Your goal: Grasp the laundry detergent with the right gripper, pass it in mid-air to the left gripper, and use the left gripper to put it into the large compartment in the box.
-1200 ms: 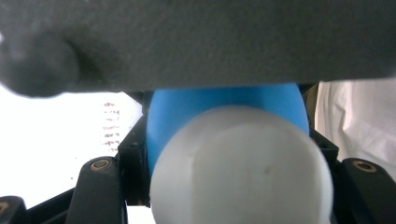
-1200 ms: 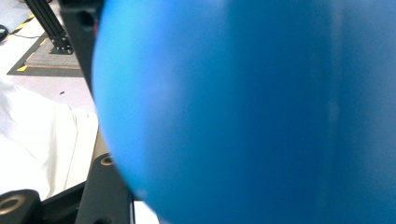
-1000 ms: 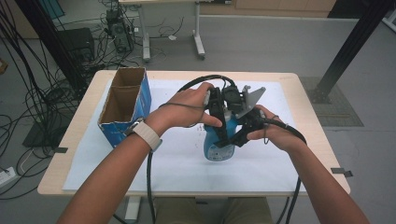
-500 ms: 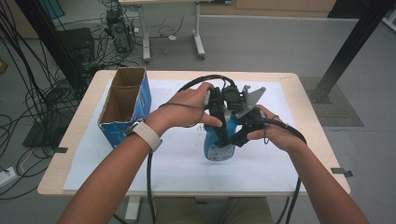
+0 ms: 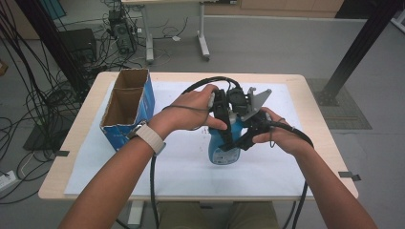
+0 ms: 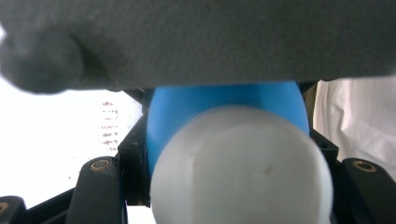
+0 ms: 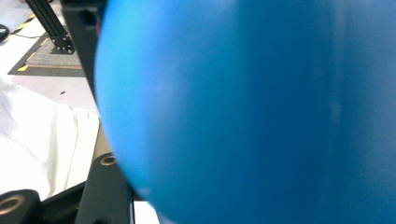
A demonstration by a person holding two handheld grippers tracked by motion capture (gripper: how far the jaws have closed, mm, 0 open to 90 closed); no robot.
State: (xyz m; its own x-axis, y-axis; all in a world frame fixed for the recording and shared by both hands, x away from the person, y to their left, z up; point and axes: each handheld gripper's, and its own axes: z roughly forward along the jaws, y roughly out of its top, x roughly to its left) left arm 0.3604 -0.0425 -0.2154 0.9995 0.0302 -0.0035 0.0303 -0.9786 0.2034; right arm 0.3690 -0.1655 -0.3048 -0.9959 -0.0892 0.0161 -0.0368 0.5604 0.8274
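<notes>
Item one, far left: we record an open-topped cardboard box (image 5: 125,110) with blue printed sides, standing on the table (image 5: 291,81) near its left edge, on the white sheet (image 5: 181,167) that covers the tabletop.

Item two: the left hand (image 5: 193,110), a pale watch strap (image 5: 149,137) on its wrist, bears the left gripper (image 5: 223,125). We find its jaws drawn in as far as they go, pressed on the upper part of the blue bottle (image 5: 223,145); in the left gripper view the white cap (image 6: 240,168) sits between the black jaws with the blue body behind it.

Item three, centre: the blue bottle stands upright on the white sheet, between the two hands and well apart from the box.

Item four, right: the right hand (image 5: 277,136) bears the right gripper (image 5: 248,132), likewise closed down on the bottle; in the right gripper view the blue wall (image 7: 252,112) lies hard against the lens. A black cable (image 5: 296,133) trails over that wrist.
</notes>
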